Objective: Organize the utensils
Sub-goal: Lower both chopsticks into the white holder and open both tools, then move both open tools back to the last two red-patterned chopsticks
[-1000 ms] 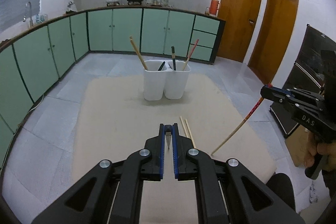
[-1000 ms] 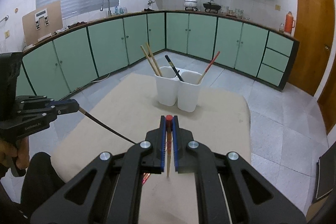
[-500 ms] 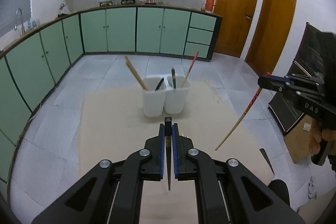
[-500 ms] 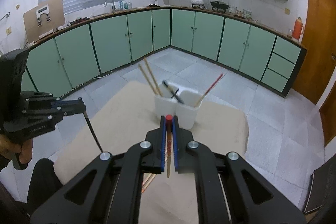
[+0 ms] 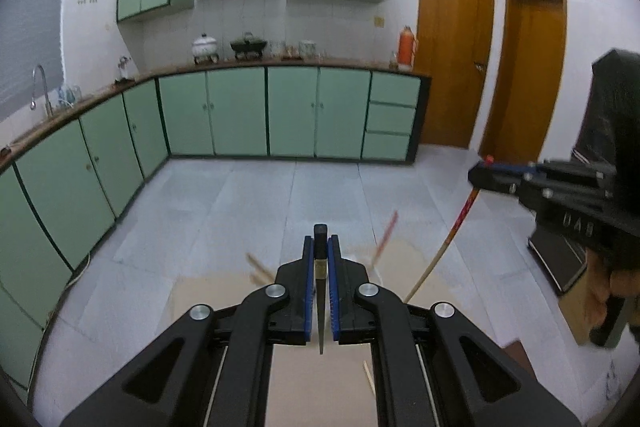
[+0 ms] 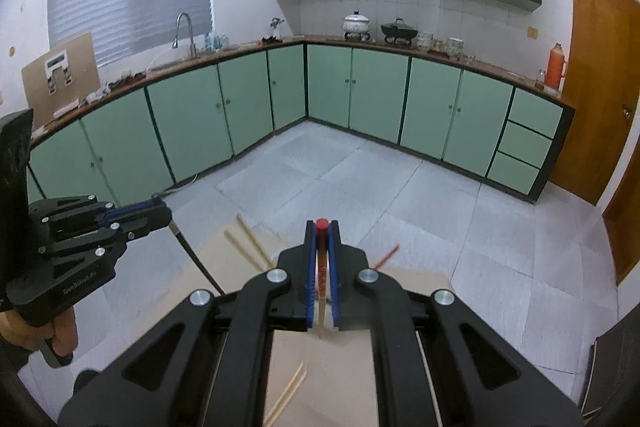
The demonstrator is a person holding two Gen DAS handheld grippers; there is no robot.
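Observation:
My left gripper (image 5: 320,247) is shut on a black chopstick (image 5: 320,291) that hangs down between the fingers; it also shows in the right wrist view (image 6: 160,213). My right gripper (image 6: 322,239) is shut on a red-topped chopstick (image 6: 321,283), also seen in the left wrist view (image 5: 456,231). Both are raised above the beige table (image 5: 320,383). The white holder cups are hidden behind the fingers; only sticking-out chopstick ends show: red (image 5: 386,233), wooden (image 6: 248,243).
Loose wooden chopsticks lie on the table (image 6: 290,391). Green cabinets (image 5: 240,111) line the far walls. Wooden doors (image 5: 452,67) stand to the right. A dark box (image 5: 560,263) sits on the floor at right.
Both grippers have lifted higher with their chopsticks. The white cups have dropped out of sight behind the fingers.

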